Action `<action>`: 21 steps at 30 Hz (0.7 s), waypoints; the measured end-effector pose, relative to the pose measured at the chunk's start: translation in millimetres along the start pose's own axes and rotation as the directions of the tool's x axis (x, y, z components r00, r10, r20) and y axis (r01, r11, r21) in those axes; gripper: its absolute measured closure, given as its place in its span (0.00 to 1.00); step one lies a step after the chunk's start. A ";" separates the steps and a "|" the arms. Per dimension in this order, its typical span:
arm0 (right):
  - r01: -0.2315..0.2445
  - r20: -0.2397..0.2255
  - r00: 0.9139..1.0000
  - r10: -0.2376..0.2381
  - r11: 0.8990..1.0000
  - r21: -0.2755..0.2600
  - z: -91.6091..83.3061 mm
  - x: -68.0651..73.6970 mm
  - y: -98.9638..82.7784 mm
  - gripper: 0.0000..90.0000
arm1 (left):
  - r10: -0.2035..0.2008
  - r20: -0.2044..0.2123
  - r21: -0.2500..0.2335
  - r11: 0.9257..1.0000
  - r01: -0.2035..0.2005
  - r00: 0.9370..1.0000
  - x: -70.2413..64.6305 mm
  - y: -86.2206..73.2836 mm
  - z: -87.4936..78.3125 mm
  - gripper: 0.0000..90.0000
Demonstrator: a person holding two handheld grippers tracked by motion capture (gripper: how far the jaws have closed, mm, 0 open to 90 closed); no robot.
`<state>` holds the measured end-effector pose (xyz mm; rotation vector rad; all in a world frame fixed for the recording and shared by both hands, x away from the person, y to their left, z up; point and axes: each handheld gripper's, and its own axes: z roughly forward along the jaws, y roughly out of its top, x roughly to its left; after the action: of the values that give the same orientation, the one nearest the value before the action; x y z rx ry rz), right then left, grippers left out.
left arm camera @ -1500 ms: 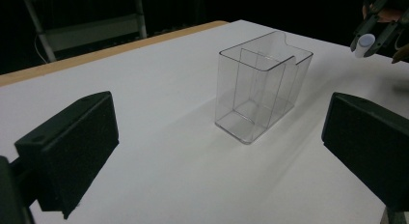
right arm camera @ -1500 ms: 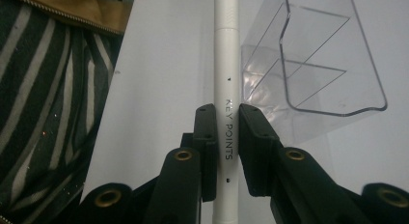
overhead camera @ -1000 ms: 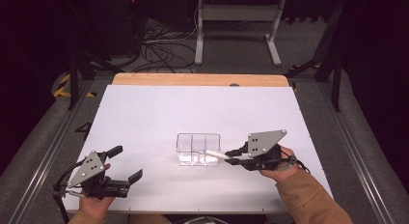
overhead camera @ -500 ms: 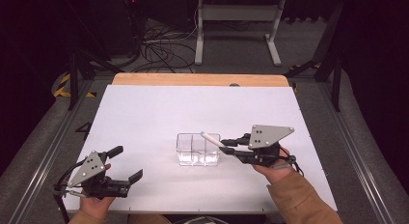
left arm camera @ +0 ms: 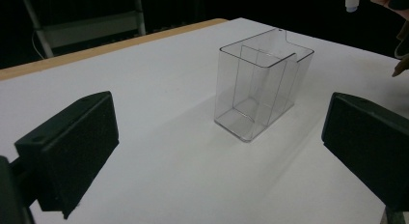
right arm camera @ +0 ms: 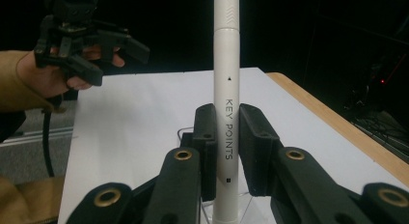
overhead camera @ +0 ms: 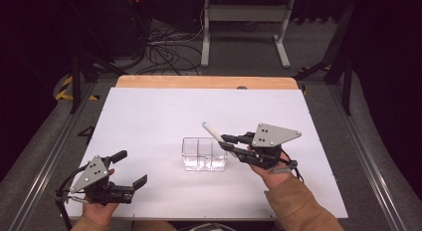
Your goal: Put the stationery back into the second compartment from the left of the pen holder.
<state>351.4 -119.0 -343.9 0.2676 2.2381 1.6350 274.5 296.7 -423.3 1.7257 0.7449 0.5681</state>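
White pen now raised above clear organiser.

The white table is bare on most of its surface, so a hand can pass freely at the left side, at the far side and along the near edge. One obstacle stands near the middle: a clear plastic container with inner dividers, upright. Just beside it at the right, the right gripper holds a white pen slanting over the container's right end. The left gripper rests well apart, with free room between it and the container.
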 end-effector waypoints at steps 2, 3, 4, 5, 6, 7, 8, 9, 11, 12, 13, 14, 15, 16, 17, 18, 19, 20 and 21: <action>-0.010 0.003 1.000 0.010 1.000 -0.010 3.6 -0.6 0.1 0.87 | -0.001 -0.001 -0.001 1.000 0.001 1.000 -0.1 -0.1 -0.1 0.00; -0.014 0.010 1.000 0.015 1.000 -0.014 5.5 -0.4 0.2 0.87 | -0.001 -0.001 -0.001 1.000 0.001 1.000 -0.1 -0.1 -0.2 0.00; -0.019 0.015 1.000 0.019 1.000 -0.018 6.9 -0.1 0.3 0.87 | -0.002 0.000 -0.001 1.000 0.002 1.000 -0.1 -0.2 -0.1 0.00; -0.024 0.024 0.999 0.024 0.999 -0.026 8.3 0.1 0.4 0.87 | 0.001 0.000 -0.001 1.000 -0.001 1.000 0.1 -0.2 0.0 0.00; -0.030 0.034 0.999 0.031 0.999 -0.031 9.8 0.4 0.4 0.87 | 0.001 0.000 0.001 1.000 -0.001 1.000 0.1 -0.1 -0.1 0.00; -0.039 0.044 0.998 0.041 0.999 -0.036 11.5 0.6 0.3 0.87 | 0.002 0.000 0.000 1.000 -0.002 1.000 0.1 -0.1 -0.1 0.00; -0.049 0.053 0.997 0.051 0.998 -0.041 12.9 0.8 0.3 0.87 | 0.002 0.000 0.000 1.000 -0.002 1.000 0.1 -0.1 0.0 0.00; -0.054 0.059 0.997 0.057 0.997 -0.047 14.5 0.7 0.2 0.87 | 0.002 0.001 0.000 1.000 -0.002 1.000 0.1 -0.1 -0.1 0.00; -0.066 0.075 0.995 0.070 0.996 -0.053 18.3 0.9 -0.3 0.87 | 0.002 0.001 0.000 1.000 -0.002 1.000 0.2 -0.1 0.0 0.00; -0.072 0.085 0.993 0.076 0.996 -0.052 20.0 1.1 -0.6 0.87 | 0.001 0.001 0.000 1.000 -0.001 1.000 0.2 -0.2 0.0 0.00; -0.078 0.096 0.992 0.083 0.995 -0.055 21.7 1.4 -0.9 0.87 | -0.001 0.002 0.000 1.000 0.001 1.000 0.0 -0.3 0.2 0.00; -0.084 0.101 0.991 0.089 0.995 -0.057 23.1 1.9 -1.2 0.87 | 0.002 0.002 0.001 1.000 -0.002 1.000 0.2 -0.3 0.2 0.00; -0.083 0.109 0.990 0.089 0.995 -0.063 24.7 2.3 -1.5 0.87 | 0.004 0.000 0.000 1.000 -0.004 1.000 0.2 -0.2 0.3 0.00; -0.091 0.121 0.988 0.099 0.994 -0.066 26.3 3.8 -1.8 0.87 | 0.005 0.000 0.000 1.000 -0.005 1.000 0.1 -0.2 0.3 0.00; -0.093 0.137 0.985 0.103 0.993 -0.077 28.4 4.8 -2.4 0.87 | 0.002 0.000 0.000 1.000 -0.002 1.000 0.0 -0.2 0.4 0.00; -0.102 0.150 0.982 0.113 0.991 -0.082 30.1 5.9 -2.8 0.87 | -0.001 0.002 0.000 1.000 0.001 1.000 -0.1 -0.3 0.4 0.00; -0.102 0.160 0.980 0.115 0.991 -0.088 31.9 6.2 -3.5 0.87 | -0.001 0.002 0.000 1.000 0.001 1.000 -0.1 -0.3 0.4 0.00; -0.109 0.167 0.978 0.123 0.990 -0.089 33.3 6.7 -3.8 0.87 | 0.002 0.001 0.001 1.000 -0.002 1.000 0.0 -0.3 0.4 0.00; -0.113 0.175 0.976 0.128 0.989 -0.092 35.6 6.9 -4.6 0.87 | 0.004 0.000 0.000 1.000 -0.004 1.000 0.2 -0.2 0.5 0.00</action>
<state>359.2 -86.7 -359.1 0.5183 2.0508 1.6848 274.9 296.6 -423.6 1.7277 0.7410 0.5706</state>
